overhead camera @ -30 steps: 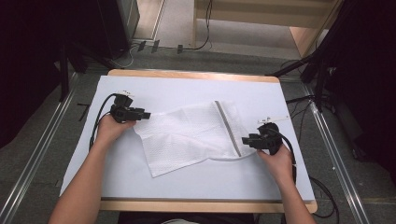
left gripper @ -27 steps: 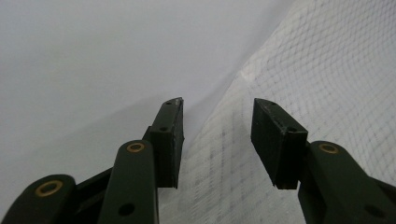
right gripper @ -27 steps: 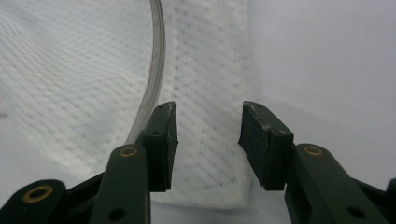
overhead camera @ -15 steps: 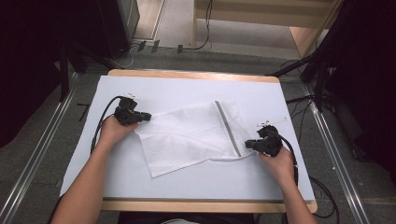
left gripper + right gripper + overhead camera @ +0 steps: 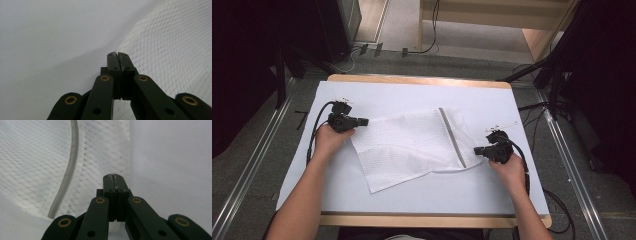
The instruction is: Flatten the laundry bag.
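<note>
A white mesh bag (image 5: 412, 145) lies flat on the white sheet, with a grey zipper strip (image 5: 453, 137) near its right end. My left gripper (image 5: 362, 121) rests at the bag's upper left corner. Its jaws have just been closing and now stand shut (image 5: 117, 53), with the mesh (image 5: 175, 50) bulging beside the tips and no cloth visible between them. My right gripper (image 5: 477, 150) is at the bag's right edge. Its jaws have also just been closing and are shut (image 5: 114, 175) over the mesh (image 5: 37, 157), right of the zipper strip (image 5: 67, 170).
The white sheet (image 5: 387, 95) covers a wooden table (image 5: 422, 80). Cables trail from both grippers over the sheet. Metal rails (image 5: 247, 170) run along the floor on both sides, and dark equipment stands at the back left and right.
Both grippers' jaws have closed from open to shut at the bag's two ends. The hands have barely moved.
</note>
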`<state>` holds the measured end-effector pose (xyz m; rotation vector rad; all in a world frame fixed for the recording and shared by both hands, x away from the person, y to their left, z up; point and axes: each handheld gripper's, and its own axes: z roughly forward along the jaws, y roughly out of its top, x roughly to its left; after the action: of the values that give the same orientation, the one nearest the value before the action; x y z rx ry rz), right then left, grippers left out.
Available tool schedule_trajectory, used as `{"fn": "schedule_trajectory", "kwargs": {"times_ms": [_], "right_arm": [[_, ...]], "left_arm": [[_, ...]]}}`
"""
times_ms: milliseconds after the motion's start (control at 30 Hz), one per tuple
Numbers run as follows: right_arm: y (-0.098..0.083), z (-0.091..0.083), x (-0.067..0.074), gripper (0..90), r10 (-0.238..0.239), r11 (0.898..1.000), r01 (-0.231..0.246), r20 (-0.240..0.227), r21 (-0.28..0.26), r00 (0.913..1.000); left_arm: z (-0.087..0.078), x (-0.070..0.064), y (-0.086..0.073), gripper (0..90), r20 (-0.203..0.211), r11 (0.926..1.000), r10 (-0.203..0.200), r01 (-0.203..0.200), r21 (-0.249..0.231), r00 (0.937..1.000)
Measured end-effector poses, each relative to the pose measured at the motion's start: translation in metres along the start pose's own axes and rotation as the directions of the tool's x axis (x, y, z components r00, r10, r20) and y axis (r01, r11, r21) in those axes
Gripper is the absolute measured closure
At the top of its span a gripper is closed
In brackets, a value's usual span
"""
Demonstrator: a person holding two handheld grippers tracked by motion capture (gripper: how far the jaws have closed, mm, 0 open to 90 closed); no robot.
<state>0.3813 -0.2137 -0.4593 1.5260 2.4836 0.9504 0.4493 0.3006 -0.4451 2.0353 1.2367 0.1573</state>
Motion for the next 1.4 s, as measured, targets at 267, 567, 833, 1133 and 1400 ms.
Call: {"fn": "schedule_trajectory", "kwargs": {"times_ms": [267, 567, 833, 1133, 1400], "right_arm": [[0.020, 0.007, 0.003, 72.1, -0.050, 0.995, 0.050, 0.010, -0.090, 0.9987], [0.046, 0.031, 0.007, 54.1, -0.075, 0.991, 0.076, 0.015, -0.109, 0.9971], [0.046, 0.040, 0.010, 90.0, -0.095, 0.994, 0.097, 0.048, -0.040, 0.9943], [0.023, 0.026, 0.030, 90.0, -0.110, 0.994, 0.110, -0.036, 0.000, 0.9932], [0.003, 0.022, 0.054, 90.0, -0.138, 0.990, 0.140, -0.093, 0.023, 0.9861]], "left_arm": [[0.005, 0.002, 0.001, 90.0, -0.029, 0.9997, -0.021, 0.020, -0.012, 0.9994], [0.011, 0.005, 0.001, 90.0, -0.034, 0.9994, -0.033, 0.033, -0.011, 0.9989], [0.013, 0.006, 0.006, 90.0, -0.020, 0.9990, -0.043, 0.043, -0.010, 0.9989], [0.015, 0.004, 0.015, 90.0, -0.031, 0.9990, -0.036, 0.035, -0.026, 0.9989], [0.021, 0.000, 0.023, 90.0, -0.032, 0.9996, -0.014, 0.013, -0.023, 0.9994]]}}
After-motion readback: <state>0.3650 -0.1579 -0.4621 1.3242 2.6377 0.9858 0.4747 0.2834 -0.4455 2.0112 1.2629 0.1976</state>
